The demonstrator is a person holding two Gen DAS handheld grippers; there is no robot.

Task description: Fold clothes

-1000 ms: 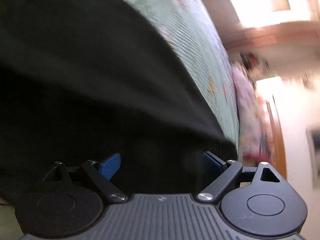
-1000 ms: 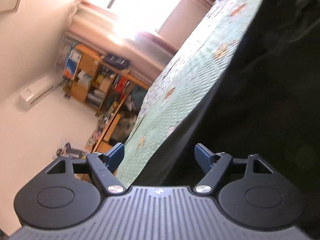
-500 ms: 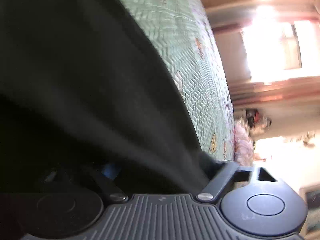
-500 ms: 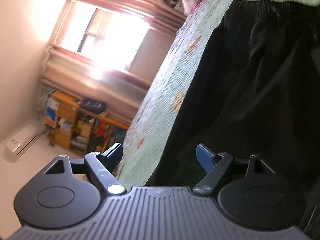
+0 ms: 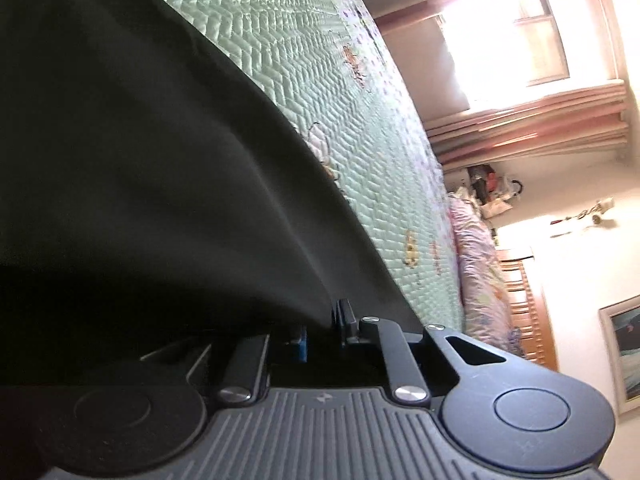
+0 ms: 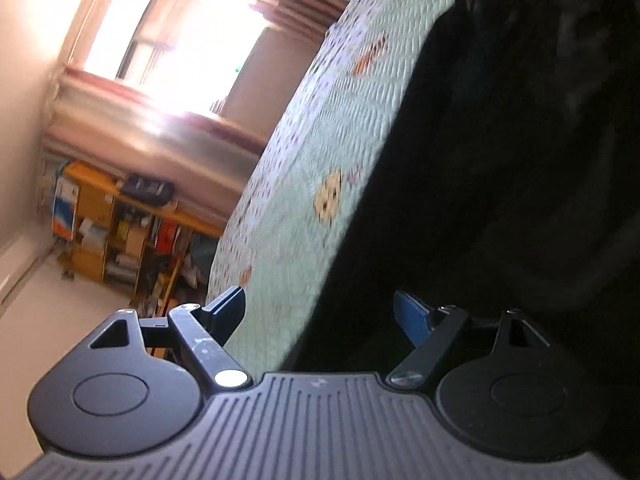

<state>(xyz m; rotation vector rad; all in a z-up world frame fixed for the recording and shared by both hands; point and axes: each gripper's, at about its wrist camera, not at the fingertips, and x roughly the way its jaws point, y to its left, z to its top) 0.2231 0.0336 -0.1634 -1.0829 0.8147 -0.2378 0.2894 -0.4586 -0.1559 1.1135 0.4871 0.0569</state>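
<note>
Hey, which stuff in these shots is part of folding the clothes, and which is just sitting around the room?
Part of the job:
black garment
left gripper, shut on the garment
right gripper, open at the garment's edge
green quilt, the surface under the garment

Just lying about:
bookshelf
pink bedding
curtains
framed picture

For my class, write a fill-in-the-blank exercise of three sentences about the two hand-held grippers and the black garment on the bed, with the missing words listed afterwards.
1. The left hand-held gripper is ____ on the edge of the black garment.
2. The right hand-held gripper has its jaws ____, with nothing clamped between them.
3. The black garment lies on a quilted bedspread whose ground colour is pale ____.

Missing words: shut; open; green
</note>
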